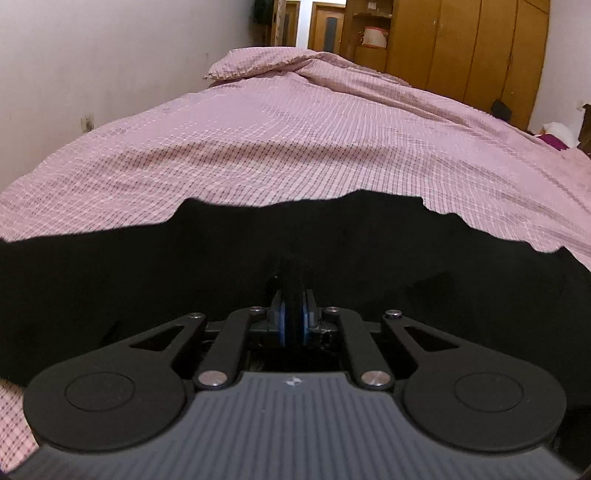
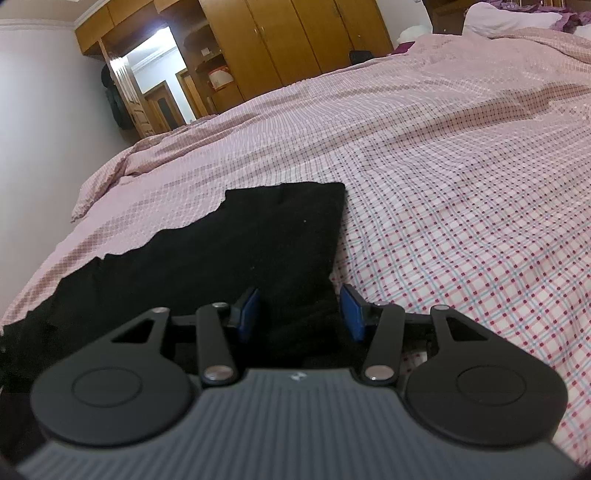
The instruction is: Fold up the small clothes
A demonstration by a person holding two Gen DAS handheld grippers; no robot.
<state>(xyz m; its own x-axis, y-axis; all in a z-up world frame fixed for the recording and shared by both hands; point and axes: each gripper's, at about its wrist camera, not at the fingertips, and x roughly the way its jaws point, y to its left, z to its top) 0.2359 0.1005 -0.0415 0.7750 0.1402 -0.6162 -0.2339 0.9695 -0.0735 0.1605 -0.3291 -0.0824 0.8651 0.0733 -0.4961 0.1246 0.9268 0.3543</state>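
A black garment (image 1: 258,251) lies spread on a pink checked bed sheet (image 1: 295,140). My left gripper (image 1: 293,295) is shut on a pinch of the black garment, the cloth bunched between its blue pads. In the right wrist view the same black garment (image 2: 240,247) stretches from the lower left to a squared end in the middle. My right gripper (image 2: 300,308) is open, its blue pads (image 2: 351,314) either side of the garment's near right edge, with cloth lying between them.
A folded pink quilt (image 1: 295,66) lies at the far end of the bed. Wooden wardrobes (image 1: 461,44) stand beyond it, a white wall (image 1: 92,55) runs along the left. White and purple items (image 2: 517,16) lie at the far right.
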